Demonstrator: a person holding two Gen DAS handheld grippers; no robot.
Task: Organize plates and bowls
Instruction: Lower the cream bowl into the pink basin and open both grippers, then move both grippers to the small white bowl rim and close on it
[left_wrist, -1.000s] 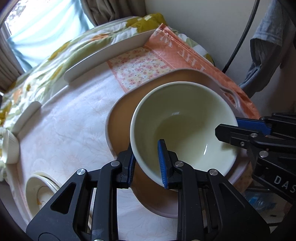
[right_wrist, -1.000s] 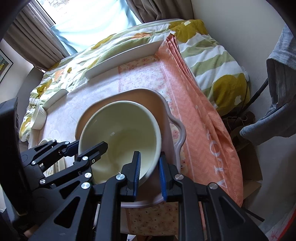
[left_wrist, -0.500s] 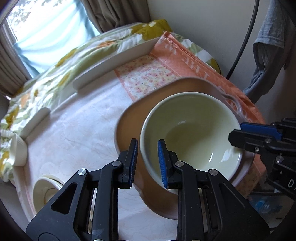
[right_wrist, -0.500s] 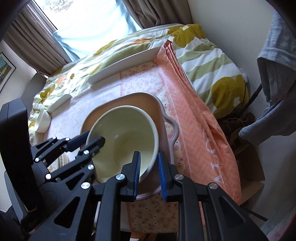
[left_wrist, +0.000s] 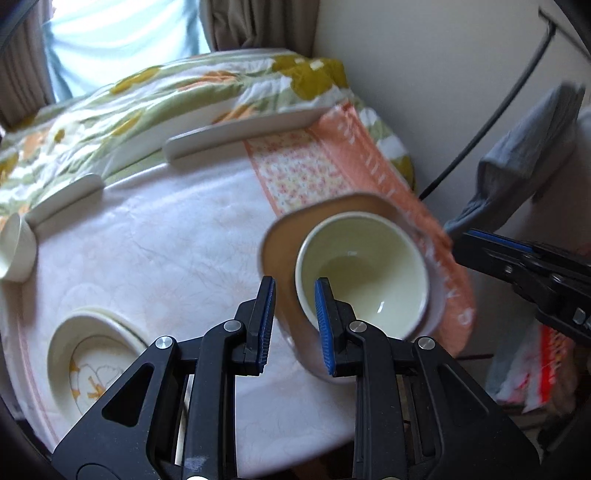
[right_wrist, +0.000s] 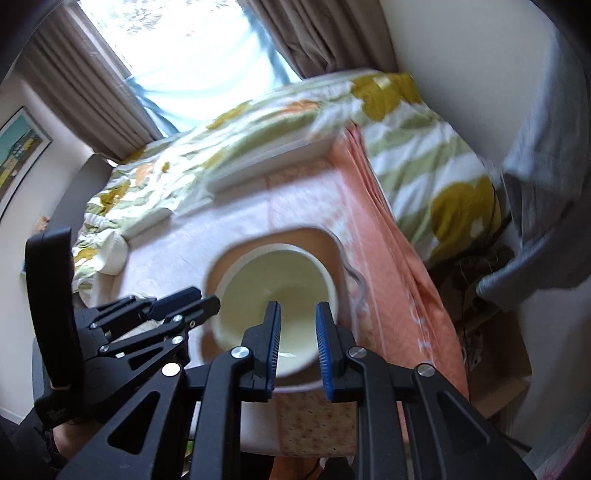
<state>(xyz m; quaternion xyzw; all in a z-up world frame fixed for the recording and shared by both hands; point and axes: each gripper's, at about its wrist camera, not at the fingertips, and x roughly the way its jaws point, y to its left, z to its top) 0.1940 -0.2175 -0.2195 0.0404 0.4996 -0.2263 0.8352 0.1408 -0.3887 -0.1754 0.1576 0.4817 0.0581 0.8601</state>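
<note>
A pale cream bowl (left_wrist: 362, 273) (right_wrist: 273, 280) sits upright inside a brown dish with handles (left_wrist: 280, 243) (right_wrist: 321, 240) near the right edge of the round table. My left gripper (left_wrist: 294, 291) hovers above the bowl's left rim, shut, with nothing between its blue pads. Above the bowl's near rim my right gripper (right_wrist: 298, 306) is also shut and empty. Each gripper shows in the other's view: the right gripper (left_wrist: 480, 240) at the right, the left gripper (right_wrist: 203, 297) at the left. Neither touches the bowl.
Stacked plates with an orange pattern (left_wrist: 92, 354) lie at the near left, and a small white bowl (left_wrist: 14, 243) at the left edge. Two long white plates (left_wrist: 236, 133) (left_wrist: 66, 195) line the far edge. An orange cloth (left_wrist: 351, 155) hangs off the right side; grey clothing (left_wrist: 524, 158) hangs beyond.
Both grippers straddled the bowl's rim a second ago; now both have risen and drawn back clear of it. The bowl stays in the brown dish.
</note>
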